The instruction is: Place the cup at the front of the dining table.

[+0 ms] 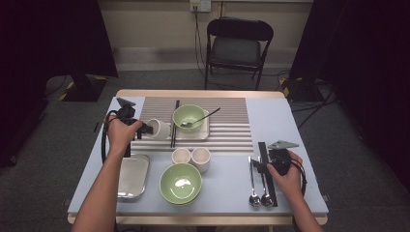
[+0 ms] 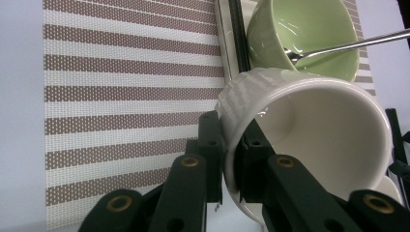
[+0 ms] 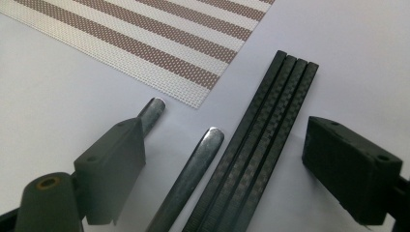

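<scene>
My left gripper [image 2: 232, 145] is shut on the wall of a white cup [image 2: 314, 130], one jaw inside the rim and one outside. The cup [image 1: 157, 129] lies tilted on its side over the striped placemat [image 1: 232, 123], with the left gripper [image 1: 145, 127] at its left. Beside it a green bowl [image 1: 188, 117] holds a spoon [image 1: 202, 117]. My right gripper [image 3: 225, 140] stands open low over the table, straddling one spoon handle [image 3: 193, 169] and black chopsticks [image 3: 263, 145]. A second spoon handle [image 3: 152, 112] lies by its left jaw. In the high view the right gripper [image 1: 263, 162] is at the right front.
Two white cups [image 1: 181, 155] [image 1: 201, 158] and a second green bowl [image 1: 180, 182] stand at the front middle. A metal tray [image 1: 131, 176] lies front left. Black chopsticks [image 1: 174, 123] rest beside the held cup. A folding chair [image 1: 237, 46] stands beyond the table.
</scene>
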Demonstrator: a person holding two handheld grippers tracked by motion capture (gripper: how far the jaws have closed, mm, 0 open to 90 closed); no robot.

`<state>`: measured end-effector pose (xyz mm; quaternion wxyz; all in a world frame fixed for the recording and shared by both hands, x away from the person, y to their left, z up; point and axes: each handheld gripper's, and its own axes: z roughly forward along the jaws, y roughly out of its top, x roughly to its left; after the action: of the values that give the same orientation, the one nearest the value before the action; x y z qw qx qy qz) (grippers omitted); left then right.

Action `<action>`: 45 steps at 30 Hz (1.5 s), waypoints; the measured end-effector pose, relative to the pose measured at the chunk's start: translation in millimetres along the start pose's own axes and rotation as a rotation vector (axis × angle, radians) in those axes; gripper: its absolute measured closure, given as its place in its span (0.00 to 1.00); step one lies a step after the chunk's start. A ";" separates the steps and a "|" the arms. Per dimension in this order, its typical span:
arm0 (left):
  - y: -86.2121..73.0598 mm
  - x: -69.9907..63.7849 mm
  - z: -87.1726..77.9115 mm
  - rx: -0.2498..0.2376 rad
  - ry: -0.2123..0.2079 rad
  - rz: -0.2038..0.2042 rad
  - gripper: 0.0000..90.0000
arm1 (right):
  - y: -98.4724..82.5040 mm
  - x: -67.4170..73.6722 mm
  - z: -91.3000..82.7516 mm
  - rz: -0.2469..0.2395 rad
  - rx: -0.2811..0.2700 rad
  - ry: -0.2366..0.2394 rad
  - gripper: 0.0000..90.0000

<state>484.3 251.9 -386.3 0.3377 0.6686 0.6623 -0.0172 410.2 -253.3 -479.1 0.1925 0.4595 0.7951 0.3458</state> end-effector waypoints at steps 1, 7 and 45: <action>0.2 0.1 0.0 -0.003 0.007 0.005 0.92 | 0.0 0.0 0.0 0.000 0.000 0.000 0.16; 1.1 1.4 1.9 -0.003 0.010 -0.003 0.92 | 0.0 -0.1 0.0 -0.001 0.000 0.000 0.16; 5.7 10.3 8.1 -0.009 0.031 -0.036 0.92 | 0.0 -0.1 0.0 0.000 0.000 0.001 0.16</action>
<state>494.2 257.6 -395.0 0.3301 0.6553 0.6794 -0.0098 410.3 -253.4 -479.1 0.1923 0.4596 0.7950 0.3461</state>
